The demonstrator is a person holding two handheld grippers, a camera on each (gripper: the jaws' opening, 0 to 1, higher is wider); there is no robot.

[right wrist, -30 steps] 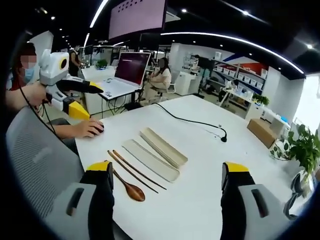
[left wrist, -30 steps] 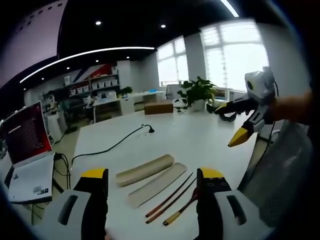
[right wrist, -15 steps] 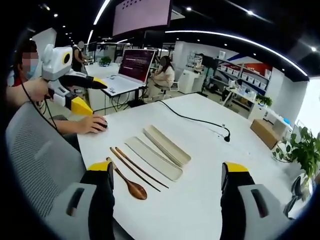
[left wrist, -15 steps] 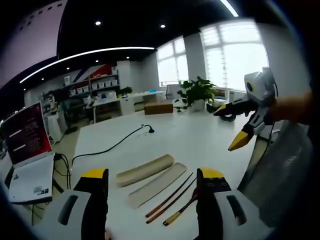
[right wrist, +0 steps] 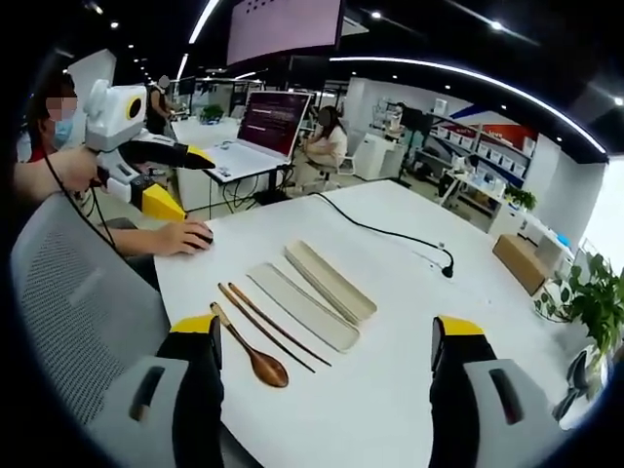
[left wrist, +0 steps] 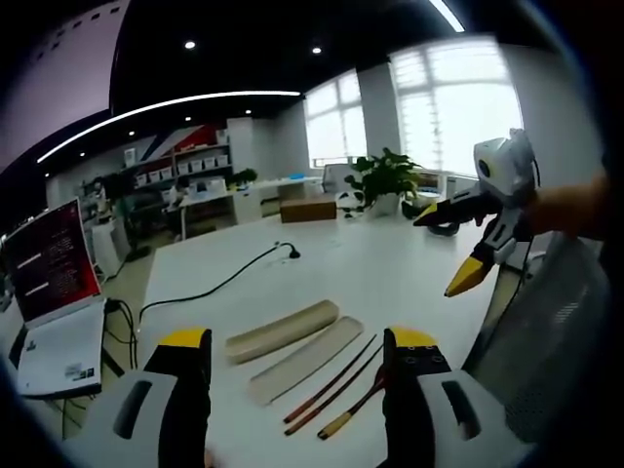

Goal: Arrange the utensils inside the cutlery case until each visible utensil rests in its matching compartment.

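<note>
nothing packed yet: both my left gripper (left wrist: 292, 366) and right gripper (right wrist: 331, 351) hover spread and empty, so next i go down for the wooden spoon (right wrist: 249, 349) beside the case halves (right wrist: 312, 292).

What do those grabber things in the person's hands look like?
Each one has two chunky black jaws with bright yellow tips and pale grey sides. From the side, the right gripper has a white box on top, a black handle and a pointed yellow tip. The left gripper matches, with a yellow ring on its white box and a thin black cable hanging down.
</note>
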